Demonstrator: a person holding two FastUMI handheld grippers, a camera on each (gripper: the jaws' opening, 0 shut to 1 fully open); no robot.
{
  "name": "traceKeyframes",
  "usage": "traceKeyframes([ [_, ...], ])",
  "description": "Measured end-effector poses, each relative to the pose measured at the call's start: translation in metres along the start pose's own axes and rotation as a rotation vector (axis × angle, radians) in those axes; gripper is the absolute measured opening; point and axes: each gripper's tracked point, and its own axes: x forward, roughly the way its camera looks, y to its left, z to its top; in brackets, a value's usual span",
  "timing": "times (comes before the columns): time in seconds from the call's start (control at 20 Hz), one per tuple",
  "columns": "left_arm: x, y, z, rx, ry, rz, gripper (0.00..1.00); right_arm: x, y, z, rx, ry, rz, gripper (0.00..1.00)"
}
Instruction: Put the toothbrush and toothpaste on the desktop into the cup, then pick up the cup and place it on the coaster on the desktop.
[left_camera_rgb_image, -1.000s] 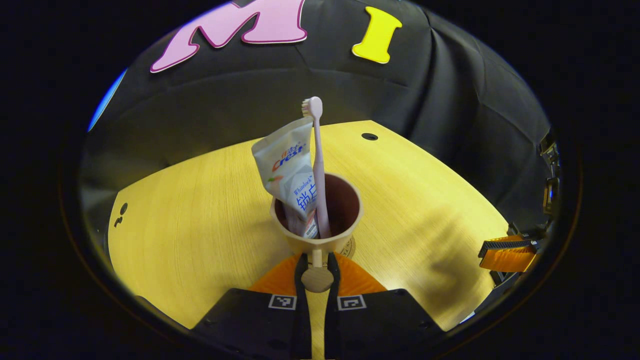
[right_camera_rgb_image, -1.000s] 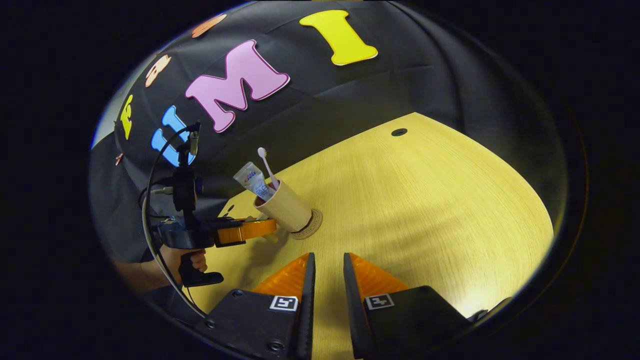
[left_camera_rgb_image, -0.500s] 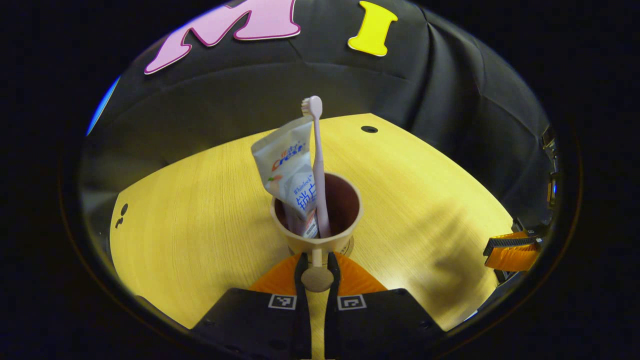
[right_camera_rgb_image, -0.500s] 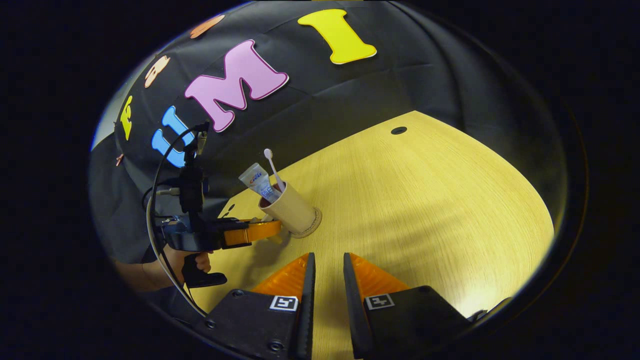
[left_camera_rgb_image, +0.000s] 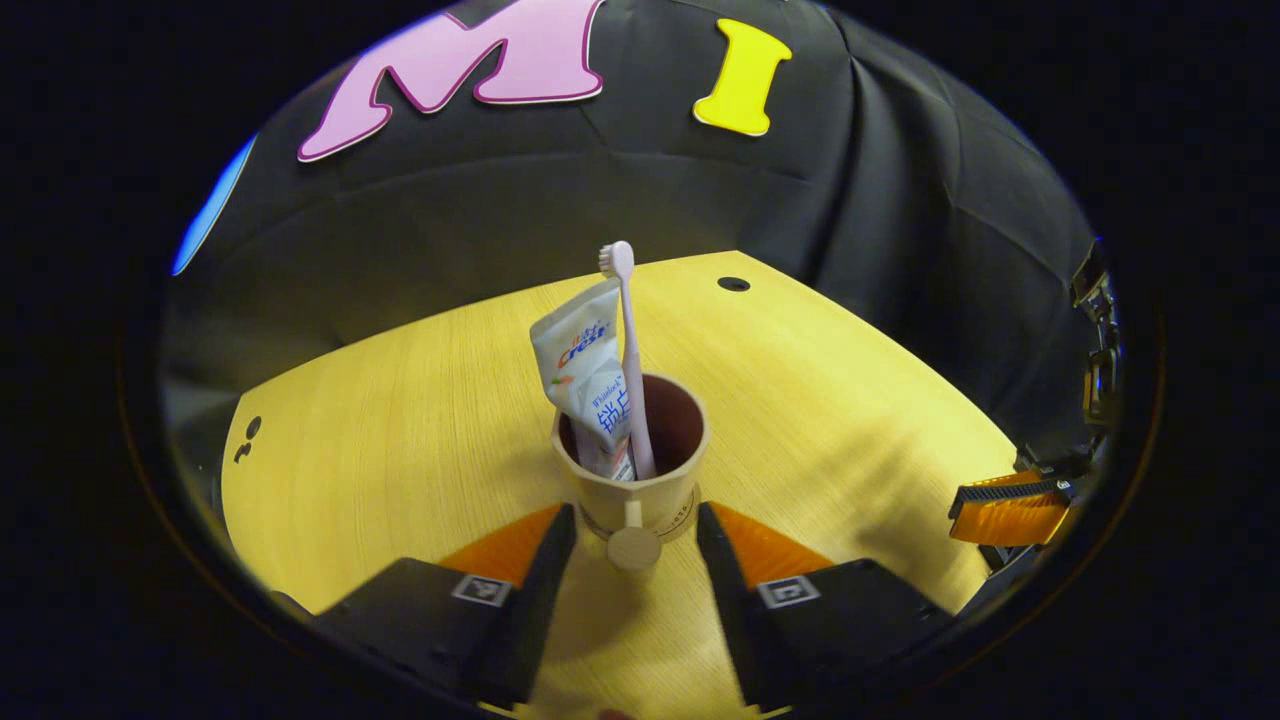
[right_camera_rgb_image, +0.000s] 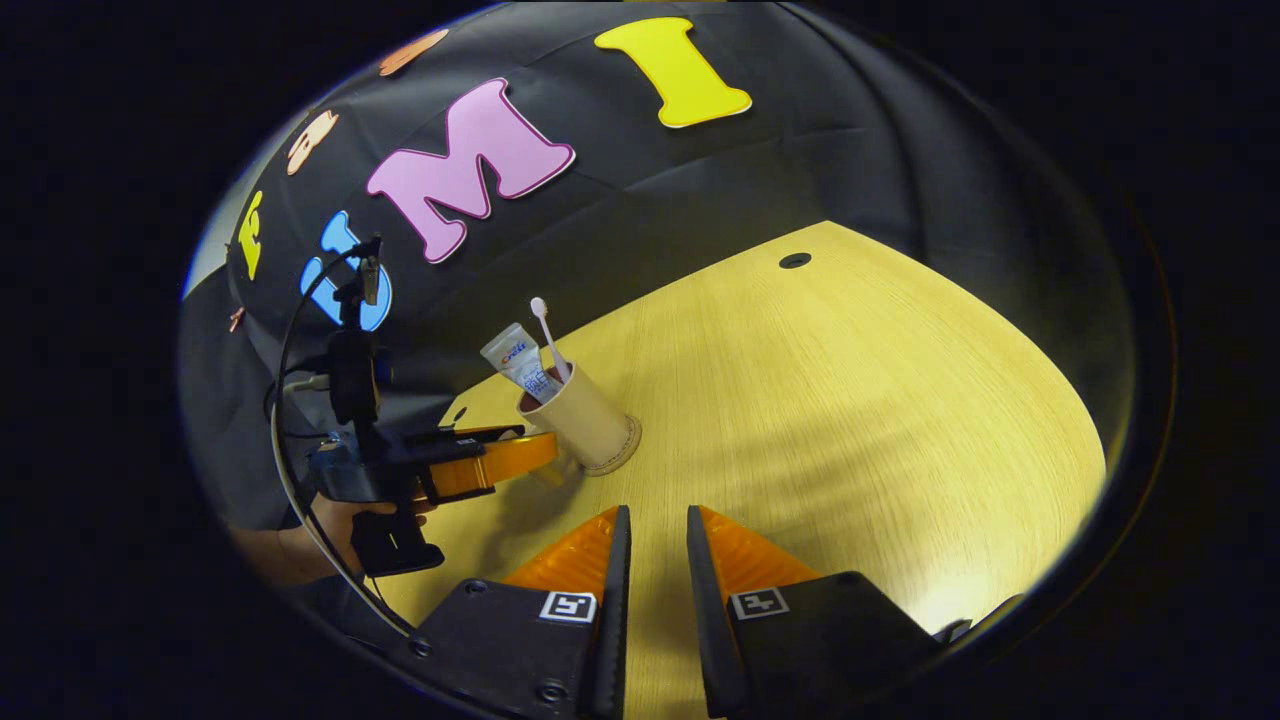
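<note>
Two grippers: left gripper (left_camera_rgb_image: 632, 530) seen at the bottom of the left gripper view; right gripper (right_camera_rgb_image: 650, 545) seen at the bottom of the right gripper view.
Left gripper state: fingers spread wide, one on each side of the cup's round handle knob (left_camera_rgb_image: 634, 548); no contact with the knob is seen.
Right gripper state: fingers drawn nearly together with a narrow gap; nothing is held between them.
Beige plastic cup (left_camera_rgb_image: 630, 480): stood upright on the round light wooden coaster (right_camera_rgb_image: 618, 452), just ahead of the left gripper.
Pale pink toothbrush (left_camera_rgb_image: 628, 350): stood in the cup, bristle head up.
White toothpaste tube (left_camera_rgb_image: 588, 370): stood in the cup, touching the toothbrush on its left.
Yellow wood-grain desktop (right_camera_rgb_image: 850, 400): carries the coaster and cup.
Holding hand (right_camera_rgb_image: 345, 515): seen under the left gripper in the right gripper view.
</note>
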Motion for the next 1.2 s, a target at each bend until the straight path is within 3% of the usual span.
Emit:
traceKeyframes([
  [0.05,-0.006,0.001,0.0,0.003,-0.004,0.004,0.91,-0.001,0.003,0.002,-0.002,0.003,0.002,0.17],
  [0.1,-0.013,0.003,0.003,0.009,-0.008,0.011,1.0,-0.003,0.007,0.004,-0.005,0.005,0.003,0.34],
  [0.2,-0.029,0.004,0.004,0.018,-0.017,0.016,1.0,-0.008,0.018,0.01,-0.015,0.005,0.008,0.39],
  [0.25,-0.04,0.005,0.005,0.021,-0.022,0.016,1.0,-0.011,0.023,0.013,-0.023,0.004,0.009,0.24],
  [0.3,-0.051,0.006,0.006,0.023,-0.03,0.014,1.0,-0.015,0.03,0.016,-0.028,0.005,0.012,0.43],
  [0.55,-0.105,0.008,0.008,0.017,-0.068,-0.014,1.0,-0.031,0.067,0.021,-0.073,0.012,0.041,0.52],
  [0.6,-0.114,0.01,0.008,0.013,-0.074,-0.015,1.0,-0.033,0.076,0.023,-0.081,0.015,0.051,0.36],
  [0.65,-0.123,0.011,0.008,0.007,-0.084,-0.016,1.0,-0.035,0.084,0.022,-0.088,0.017,0.06,0.6],
  [0.75,-0.139,0.015,0.007,-0.012,-0.103,-0.017,1.0,-0.04,0.099,0.026,-0.114,0.015,0.068,0.74],
  [0.8,-0.146,0.018,0.007,-0.021,-0.111,-0.016,1.0,-0.042,0.106,0.027,-0.128,0.015,0.073,0.75],
  [0.95,-0.164,0.031,0.002,-0.033,-0.128,0.0,1.0,-0.044,0.126,0.029,-0.169,0.017,0.088,0.98],
  [1.2,-0.193,0.053,-0.018,-0.127,-0.128,0.025,1.0,-0.042,0.156,0.025,-0.201,0.025,0.107,0.98],
])
